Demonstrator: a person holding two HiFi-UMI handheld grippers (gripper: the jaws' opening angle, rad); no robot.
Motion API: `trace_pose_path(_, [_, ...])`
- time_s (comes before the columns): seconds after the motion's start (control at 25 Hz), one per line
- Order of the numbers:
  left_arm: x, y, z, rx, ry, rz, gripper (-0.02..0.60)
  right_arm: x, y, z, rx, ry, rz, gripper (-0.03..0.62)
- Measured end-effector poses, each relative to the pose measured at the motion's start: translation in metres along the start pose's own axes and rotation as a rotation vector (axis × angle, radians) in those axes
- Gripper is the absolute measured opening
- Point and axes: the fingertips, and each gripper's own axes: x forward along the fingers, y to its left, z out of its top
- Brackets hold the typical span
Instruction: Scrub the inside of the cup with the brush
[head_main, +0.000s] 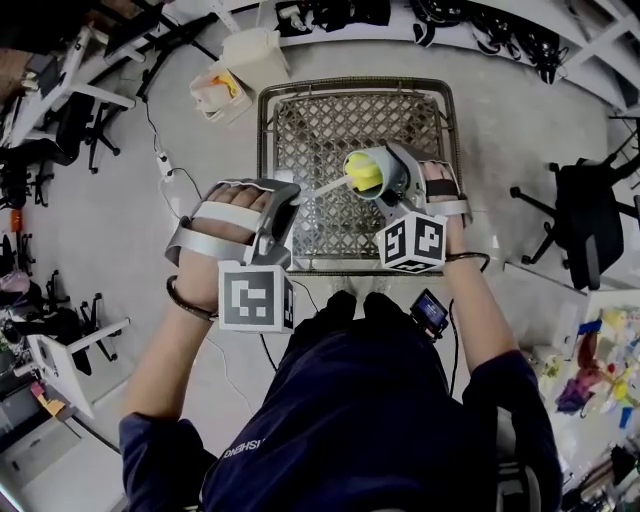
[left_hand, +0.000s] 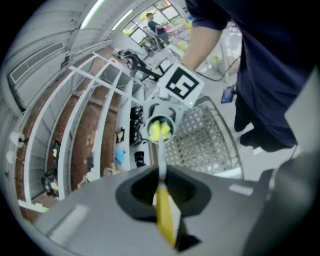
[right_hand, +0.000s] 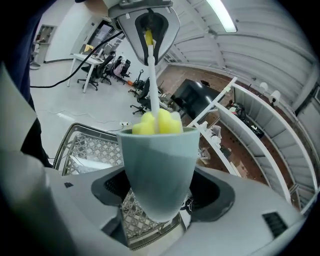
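Left gripper (left_hand: 163, 199) jaws closed on the yellow handle of the brush (left_hand: 165, 220). Right gripper (right_hand: 159, 196) jaws clamped round the grey cup (right_hand: 157, 160), mouth facing the left gripper. Yellow sponge head sits inside the cup mouth. Both are held above the mesh table (head_main: 310, 130).

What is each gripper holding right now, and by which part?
The left gripper holds the brush by its yellow handle, its head in the cup. The right gripper holds the cup by its lower body.
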Motion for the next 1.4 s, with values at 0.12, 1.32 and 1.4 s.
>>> trace_pose_path(0.12, [0.004,0.0,-0.001,-0.028,0.027,-0.029,0.035,-0.003,-0.004,0.001,-0.011,-0.002,0.0,0.36])
trace_pose_path(1.32, [0.005,0.006,0.016,-0.121,-0.063,-0.074,0.037,-0.013,-0.013,0.011,-0.035,-0.035,-0.002,0.359])
trace_pose_path(1.4, [0.005,-0.001,0.018,-0.104,-0.064,-0.089,0.036,-0.013,-0.012,0.01,-0.039,-0.035,0.003,0.359])
